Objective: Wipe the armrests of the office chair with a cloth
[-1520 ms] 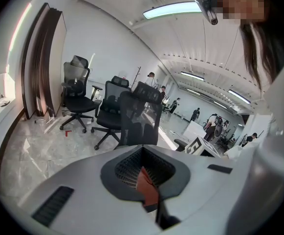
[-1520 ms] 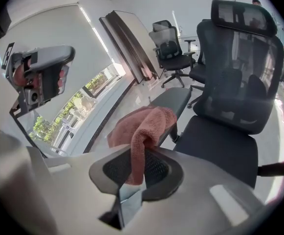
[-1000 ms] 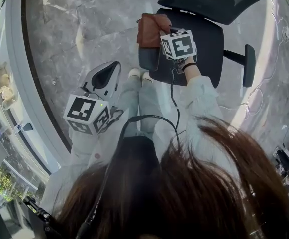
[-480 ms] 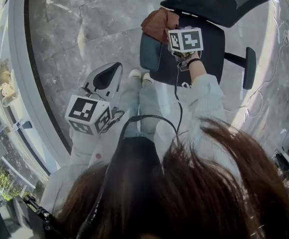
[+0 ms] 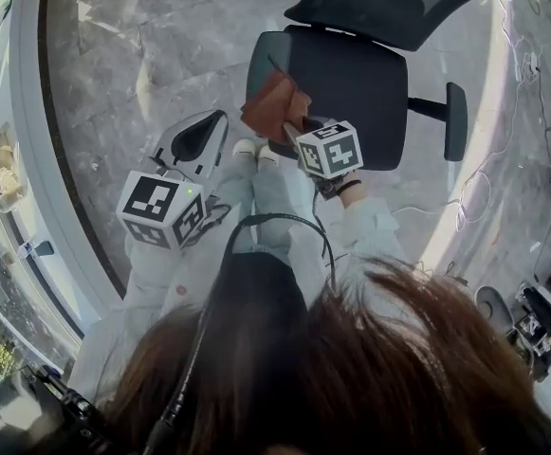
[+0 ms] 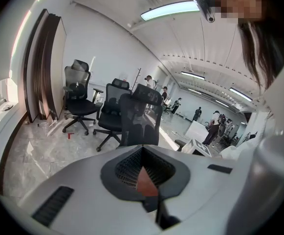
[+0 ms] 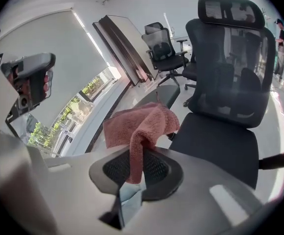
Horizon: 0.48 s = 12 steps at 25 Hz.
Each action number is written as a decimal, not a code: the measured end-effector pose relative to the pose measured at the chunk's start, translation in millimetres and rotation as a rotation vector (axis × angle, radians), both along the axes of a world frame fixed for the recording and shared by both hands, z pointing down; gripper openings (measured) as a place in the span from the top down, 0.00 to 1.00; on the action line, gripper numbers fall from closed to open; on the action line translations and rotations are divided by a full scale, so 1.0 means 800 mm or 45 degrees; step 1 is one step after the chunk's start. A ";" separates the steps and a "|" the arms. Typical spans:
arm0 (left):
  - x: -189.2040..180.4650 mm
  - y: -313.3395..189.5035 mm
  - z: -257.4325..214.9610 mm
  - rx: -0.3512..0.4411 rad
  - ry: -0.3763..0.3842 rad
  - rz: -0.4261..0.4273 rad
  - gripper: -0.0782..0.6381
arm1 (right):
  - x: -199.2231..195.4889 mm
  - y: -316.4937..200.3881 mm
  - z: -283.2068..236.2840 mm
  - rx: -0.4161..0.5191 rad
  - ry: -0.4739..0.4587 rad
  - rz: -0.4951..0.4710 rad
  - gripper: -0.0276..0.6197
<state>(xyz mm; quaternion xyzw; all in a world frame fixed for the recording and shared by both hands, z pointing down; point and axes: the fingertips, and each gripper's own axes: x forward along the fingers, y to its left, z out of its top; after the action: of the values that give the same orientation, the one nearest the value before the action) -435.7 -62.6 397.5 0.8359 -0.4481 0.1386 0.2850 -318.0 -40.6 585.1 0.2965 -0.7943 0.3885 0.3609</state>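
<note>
In the head view, the office chair [image 5: 351,83] stands on a shiny stone floor [image 5: 142,55], with its back at the top of the picture. One armrest [image 5: 259,60] is at the seat's left side in the picture. The other armrest [image 5: 456,121] is at the right side. Both are long pads that run from front to back beside the seat. The right gripper [image 5: 299,129] points up and to the left. Its jaws are closed tight on a reddish-brown cloth [image 5: 273,105]. The cloth sits over the front end of the left-side armrest and the corner of the seat. I cannot tell from here if it touches them. The left gripper [image 5: 199,140] is at the lower left, well apart from the chair and pointing toward it.

In the left gripper view, the jaws are pressed together with nothing in them. The chair's dark back [image 6: 141,116] is straight ahead and blurry. Other office chairs [image 6: 80,104] stand by the wall.

In the right gripper view, the jaws pinch one fold of the pink-red cloth [image 7: 139,126]. The rest bunches up above the jaws and flops over. The grey armrest [image 7: 170,93] peeks out behind the cloth, with its long way going front to back. The black seat [image 7: 215,141] is to the right.
</note>
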 end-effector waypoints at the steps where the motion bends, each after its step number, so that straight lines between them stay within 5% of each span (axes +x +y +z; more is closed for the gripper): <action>1: 0.001 0.000 -0.002 0.003 -0.001 -0.001 0.89 | 0.001 0.010 0.000 -0.009 -0.002 -0.013 0.90; 6: 0.005 0.000 -0.001 -0.003 0.003 -0.010 0.89 | 0.006 0.026 0.003 -0.019 0.012 -0.070 0.90; 12: 0.001 -0.005 0.015 -0.040 0.005 -0.043 0.89 | 0.003 -0.034 0.003 0.042 0.025 -0.092 0.90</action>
<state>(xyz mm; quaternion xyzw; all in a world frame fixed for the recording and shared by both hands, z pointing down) -435.1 -66.6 409.6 0.8238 -0.4595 0.1393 0.3013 -315.9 -67.9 587.3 0.2773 -0.8072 0.3593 0.3775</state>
